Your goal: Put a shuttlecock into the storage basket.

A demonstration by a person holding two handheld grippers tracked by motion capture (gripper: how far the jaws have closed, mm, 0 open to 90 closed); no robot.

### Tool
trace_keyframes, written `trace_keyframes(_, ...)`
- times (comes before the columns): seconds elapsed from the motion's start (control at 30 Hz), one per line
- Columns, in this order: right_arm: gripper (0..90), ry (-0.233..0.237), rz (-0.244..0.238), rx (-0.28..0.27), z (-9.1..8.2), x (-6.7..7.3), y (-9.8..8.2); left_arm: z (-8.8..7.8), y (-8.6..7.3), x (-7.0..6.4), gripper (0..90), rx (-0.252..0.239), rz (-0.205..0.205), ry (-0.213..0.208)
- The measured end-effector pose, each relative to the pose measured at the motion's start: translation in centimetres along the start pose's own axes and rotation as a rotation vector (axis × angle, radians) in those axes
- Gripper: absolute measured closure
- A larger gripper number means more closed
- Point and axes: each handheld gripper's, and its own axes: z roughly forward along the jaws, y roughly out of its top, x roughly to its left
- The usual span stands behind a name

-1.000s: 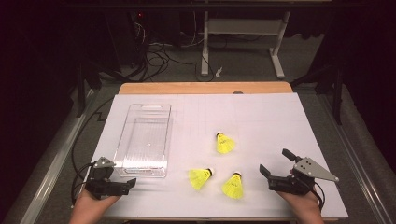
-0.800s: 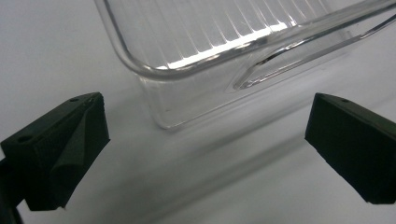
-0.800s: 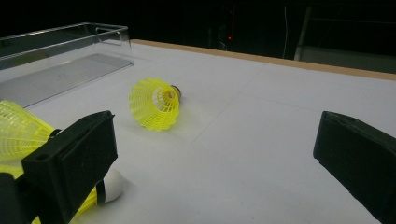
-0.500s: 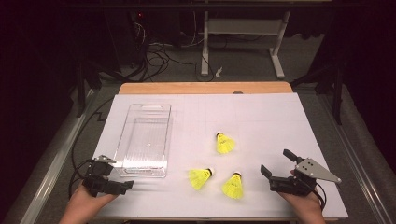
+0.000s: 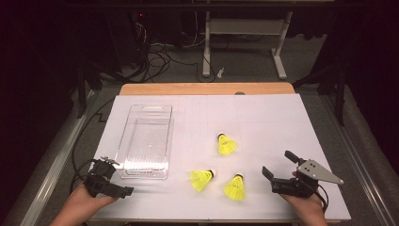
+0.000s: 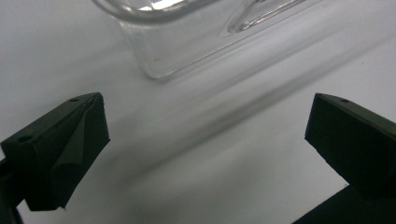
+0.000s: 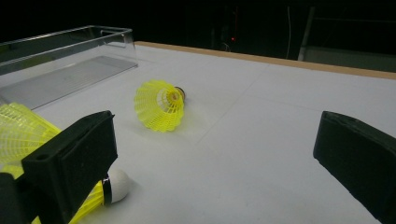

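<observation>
Three yellow plastic shuttlecocks [image 5: 227, 144] lie right of a clear plastic rectangular bin [image 5: 146, 141]. Left gripper [image 5: 123, 190], near the bin's front corner, and right gripper [image 5: 277, 168] both gape wide, empty.

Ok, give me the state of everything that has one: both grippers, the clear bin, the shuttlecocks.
left gripper: open, holding nothing, near the bin's corner
right gripper: open, holding nothing
clear bin: upright, empty
far shuttlecock: on its side, loose on the table
middle shuttlecock: on its side, loose
near shuttlecock: lying loose, closest to the right gripper
</observation>
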Motion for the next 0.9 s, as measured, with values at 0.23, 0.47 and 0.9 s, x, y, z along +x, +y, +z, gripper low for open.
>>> trace_keyframes(0.23, 0.2, 0.0, 0.001, 0.002, 0.0, 0.05, -0.02, -0.33, 0.42, -0.31, 0.8, 0.058, 0.019, -0.002)
trace_keyframes(0.47, 0.2, 0.001, 0.001, -0.001, -0.08, 0.0, 0.01, -0.96, 0.73, -0.49, 0.8, 0.109, 0.024, -0.001)
trace_keyframes(0.9, 0.2, 0.0, 0.001, 0.0, -0.08, 0.05, -0.02, -0.46, 0.8, -0.36, 0.9, 0.173, 0.025, -0.011)
